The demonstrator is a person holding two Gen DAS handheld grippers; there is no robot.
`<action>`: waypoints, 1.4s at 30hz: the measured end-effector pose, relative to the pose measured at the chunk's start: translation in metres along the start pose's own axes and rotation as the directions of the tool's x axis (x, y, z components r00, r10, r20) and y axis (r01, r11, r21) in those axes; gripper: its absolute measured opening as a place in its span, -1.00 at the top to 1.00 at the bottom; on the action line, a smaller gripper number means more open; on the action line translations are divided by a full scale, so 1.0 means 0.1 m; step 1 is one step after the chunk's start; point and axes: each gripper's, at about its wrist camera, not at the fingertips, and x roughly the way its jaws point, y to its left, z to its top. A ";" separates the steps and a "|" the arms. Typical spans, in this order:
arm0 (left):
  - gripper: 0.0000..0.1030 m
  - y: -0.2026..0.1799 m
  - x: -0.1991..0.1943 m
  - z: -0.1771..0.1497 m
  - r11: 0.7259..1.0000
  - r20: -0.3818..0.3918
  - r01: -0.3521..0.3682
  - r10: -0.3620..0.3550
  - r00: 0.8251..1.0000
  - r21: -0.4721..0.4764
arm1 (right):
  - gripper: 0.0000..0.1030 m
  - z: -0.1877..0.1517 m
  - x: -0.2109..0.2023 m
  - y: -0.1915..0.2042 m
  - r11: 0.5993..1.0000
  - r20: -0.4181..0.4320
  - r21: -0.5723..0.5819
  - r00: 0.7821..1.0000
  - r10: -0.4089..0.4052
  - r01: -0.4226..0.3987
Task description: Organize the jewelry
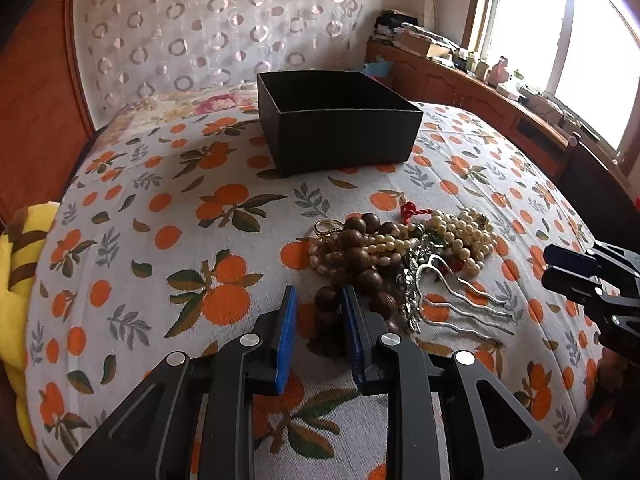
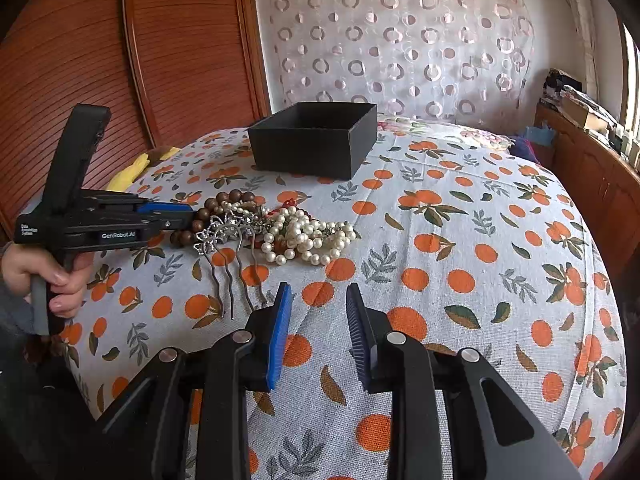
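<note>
Left gripper [image 1: 318,300] straddles wooden beads [image 1: 362,276], seemingly touching; right gripper [image 2: 318,300] gapes.

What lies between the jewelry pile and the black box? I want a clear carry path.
Nothing visible does. Between the jewelry pile and the open black box is only bare bedspread. The left gripper is at the wooden beads.

Bed [image 2: 460,240] under orange-print cover carrying everything I'm facing: black box [image 2: 314,144] sitting far side, jewelry heap [image 2: 272,228] lying nearer me, well apart; yellow plush [image 1: 16,280] resting at edge.
</note>
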 end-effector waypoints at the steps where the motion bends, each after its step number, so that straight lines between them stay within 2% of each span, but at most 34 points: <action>1: 0.57 -0.01 0.00 0.00 1.000 -0.001 -0.002 0.002 1.000 0.007 | 0.40 0.00 0.00 0.00 1.000 -0.001 0.000 1.000 0.001 -0.001; 3: 0.57 -0.01 0.00 -0.01 1.000 -0.001 -0.002 0.002 1.000 0.014 | 0.40 -0.01 0.01 -0.01 1.000 -0.001 0.000 1.000 0.003 -0.003; 5: 0.76 -0.02 0.00 -0.01 1.000 -0.007 0.016 -0.015 1.000 0.020 | 0.41 -0.01 0.01 -0.01 1.000 -0.002 0.000 1.000 0.003 -0.003; 7: 0.76 -0.04 -0.03 0.01 1.000 0.000 0.011 -0.011 1.000 0.017 | 0.41 -0.01 0.01 -0.02 1.000 -0.003 0.002 1.000 0.004 -0.004; 11: 0.76 -0.07 -0.29 0.09 1.000 0.080 0.031 -0.030 0.996 -0.002 | 0.41 -0.01 0.02 -0.01 1.000 0.000 0.005 1.000 0.000 0.000; 19: 0.76 -0.25 -0.77 0.34 0.999 0.214 0.029 -0.037 0.976 0.037 | 0.41 -0.01 0.01 -0.01 1.000 0.001 0.009 1.000 -0.006 0.006; 27: 0.76 -0.26 -1.04 0.49 0.998 0.281 0.063 -0.066 0.957 0.022 | 0.41 -0.02 0.01 -0.02 1.000 -0.004 0.008 1.000 -0.007 0.007; 35: 0.76 -0.24 -1.31 0.60 0.998 0.352 0.044 -0.053 0.935 0.033 | 0.41 -0.02 0.02 -0.03 1.000 -0.010 0.010 1.000 -0.010 0.010; 42: 0.76 -0.18 -1.42 0.58 0.999 0.374 0.038 -0.045 0.926 0.027 | 0.41 0.00 0.03 0.03 0.999 -0.018 -0.010 0.999 -0.037 0.037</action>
